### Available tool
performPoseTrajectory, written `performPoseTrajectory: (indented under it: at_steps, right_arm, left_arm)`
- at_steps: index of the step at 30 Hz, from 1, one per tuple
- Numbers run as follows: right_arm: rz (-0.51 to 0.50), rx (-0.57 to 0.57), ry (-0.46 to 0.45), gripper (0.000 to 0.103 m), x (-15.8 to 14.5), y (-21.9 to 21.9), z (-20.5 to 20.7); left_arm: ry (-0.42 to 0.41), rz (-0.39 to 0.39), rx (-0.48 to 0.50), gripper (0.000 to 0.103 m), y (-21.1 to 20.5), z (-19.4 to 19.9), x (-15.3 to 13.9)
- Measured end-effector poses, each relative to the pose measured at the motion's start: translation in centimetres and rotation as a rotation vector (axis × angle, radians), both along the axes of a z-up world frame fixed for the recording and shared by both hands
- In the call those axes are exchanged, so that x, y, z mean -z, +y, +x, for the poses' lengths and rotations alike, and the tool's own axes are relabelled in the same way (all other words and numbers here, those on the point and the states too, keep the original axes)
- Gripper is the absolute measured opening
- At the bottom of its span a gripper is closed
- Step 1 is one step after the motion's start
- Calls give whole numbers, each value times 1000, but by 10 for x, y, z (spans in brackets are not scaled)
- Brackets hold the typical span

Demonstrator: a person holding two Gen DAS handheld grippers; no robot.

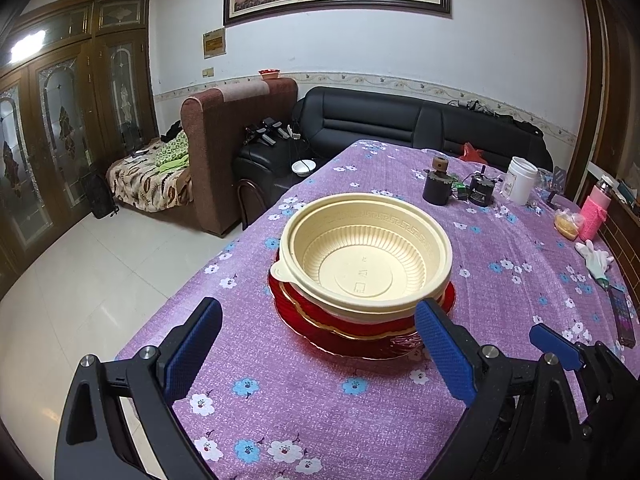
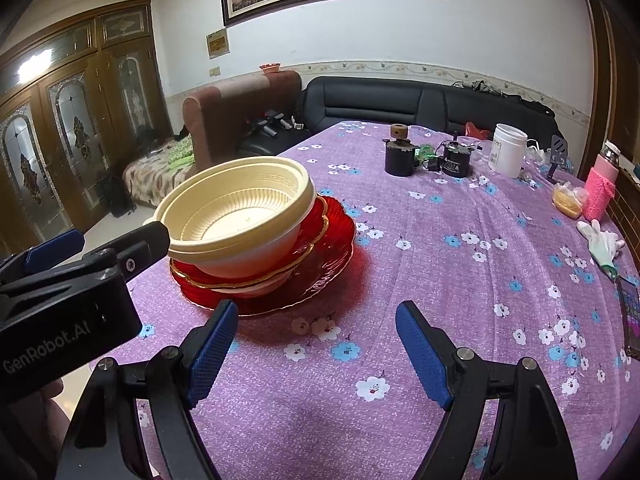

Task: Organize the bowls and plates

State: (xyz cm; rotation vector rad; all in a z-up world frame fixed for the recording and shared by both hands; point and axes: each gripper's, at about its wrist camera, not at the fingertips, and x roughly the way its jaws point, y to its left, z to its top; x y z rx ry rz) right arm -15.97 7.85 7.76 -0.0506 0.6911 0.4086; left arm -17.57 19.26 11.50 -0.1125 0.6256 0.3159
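A stack stands on the purple flowered tablecloth: cream plastic bowls (image 1: 360, 264) nested on a gold-rimmed red plate (image 1: 352, 330), which lies on a larger red glass plate (image 1: 360, 350). My left gripper (image 1: 318, 312) is open, its blue pads straddling the near rim of the stack with nothing pinched. In the right wrist view the bowls (image 2: 240, 216) and red plate (image 2: 332, 236) sit up and to the left. My right gripper (image 2: 316, 310) is open over bare cloth just right of the stack. The left gripper (image 2: 120, 240) reaches in beside the bowl's tab.
At the table's far right are a dark jar (image 1: 436, 190), a white tub (image 1: 520, 180), a pink bottle (image 1: 596, 212), a white glove (image 1: 596, 258) and a phone (image 1: 622, 316). The table's left edge (image 1: 224, 248) drops to the tiled floor. Sofas stand behind.
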Motion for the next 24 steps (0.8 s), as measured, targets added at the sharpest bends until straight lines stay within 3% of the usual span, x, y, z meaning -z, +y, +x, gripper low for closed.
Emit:
performPoseTrajectory:
  at_steps: [19, 24]
  right_arm:
    - [-30, -15, -29, 85, 4, 13, -12]
    - [-30, -17, -30, 85, 5, 15, -14]
  left_arm:
    - [-75, 9, -50, 97, 9, -20, -4]
    - [-110, 53, -111, 97, 10, -26, -7]
